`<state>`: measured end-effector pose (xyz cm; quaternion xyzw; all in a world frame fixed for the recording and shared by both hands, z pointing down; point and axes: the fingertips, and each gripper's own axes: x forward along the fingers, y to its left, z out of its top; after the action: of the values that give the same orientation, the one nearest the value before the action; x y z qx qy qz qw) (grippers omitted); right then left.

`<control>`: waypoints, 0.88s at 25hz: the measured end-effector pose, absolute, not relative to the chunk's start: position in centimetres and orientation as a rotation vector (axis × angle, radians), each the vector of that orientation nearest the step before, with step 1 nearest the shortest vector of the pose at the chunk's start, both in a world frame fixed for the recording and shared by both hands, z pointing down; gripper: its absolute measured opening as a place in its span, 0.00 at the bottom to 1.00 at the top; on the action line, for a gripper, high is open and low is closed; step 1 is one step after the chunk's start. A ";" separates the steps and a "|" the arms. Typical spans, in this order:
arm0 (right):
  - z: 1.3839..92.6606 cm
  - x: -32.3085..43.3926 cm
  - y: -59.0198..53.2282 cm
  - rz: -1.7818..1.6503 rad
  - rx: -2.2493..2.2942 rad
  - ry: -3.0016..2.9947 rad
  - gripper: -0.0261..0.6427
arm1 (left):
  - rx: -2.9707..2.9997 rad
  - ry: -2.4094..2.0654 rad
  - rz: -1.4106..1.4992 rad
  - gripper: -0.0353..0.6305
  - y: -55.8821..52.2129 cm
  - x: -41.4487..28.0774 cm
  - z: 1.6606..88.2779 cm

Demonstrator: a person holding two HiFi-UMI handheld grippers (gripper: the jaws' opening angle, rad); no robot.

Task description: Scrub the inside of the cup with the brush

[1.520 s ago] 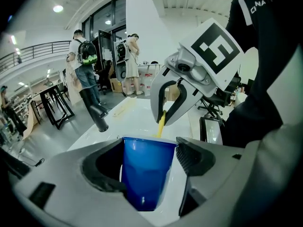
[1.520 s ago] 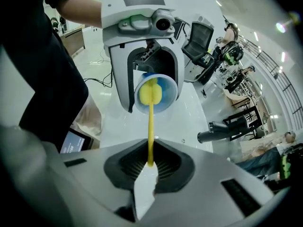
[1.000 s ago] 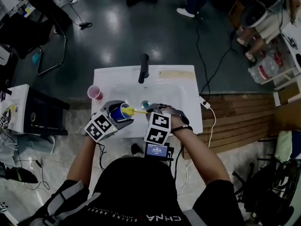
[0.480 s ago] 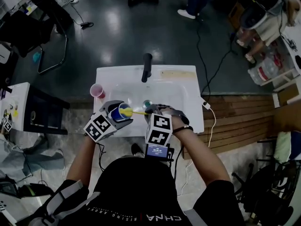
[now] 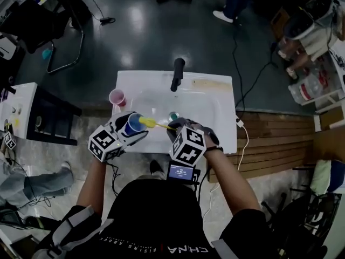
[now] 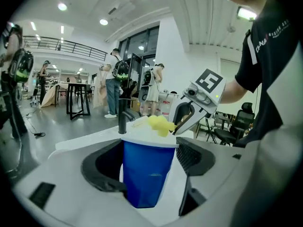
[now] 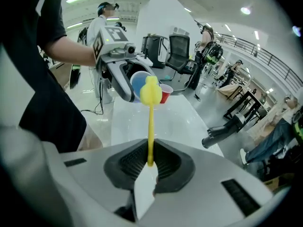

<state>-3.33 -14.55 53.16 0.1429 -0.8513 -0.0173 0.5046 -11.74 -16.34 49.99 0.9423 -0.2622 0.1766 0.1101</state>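
My left gripper is clamped on the blue cup, holding it over the near-left edge of the white sink, mouth turned to the right. My right gripper is clenched on the handle of the yellow brush. The brush head sits at the cup's mouth. A pink cup stands on the sink's far-left corner, left of the black faucet.

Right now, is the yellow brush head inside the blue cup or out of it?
Out, just at the mouth. In the left gripper view the yellow brush head shows above the white rim of the blue cup, not sunk below it.
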 end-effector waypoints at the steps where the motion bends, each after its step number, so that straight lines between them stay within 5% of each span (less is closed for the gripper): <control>1: 52.9 -3.6 -14.5 -0.019 0.354 -2.077 0.10 | 2.763 -0.787 0.481 0.58 -16.3 -12.2 49.8; 22: 50.3 -8.4 -14.2 0.236 0.449 -2.371 0.10 | 2.535 -1.289 0.121 0.58 -13.3 -19.2 51.6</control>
<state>-8.37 -14.17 50.26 0.1732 -0.9157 0.0912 0.3510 -19.20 -13.35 51.63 0.8808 -0.4480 0.0421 0.1472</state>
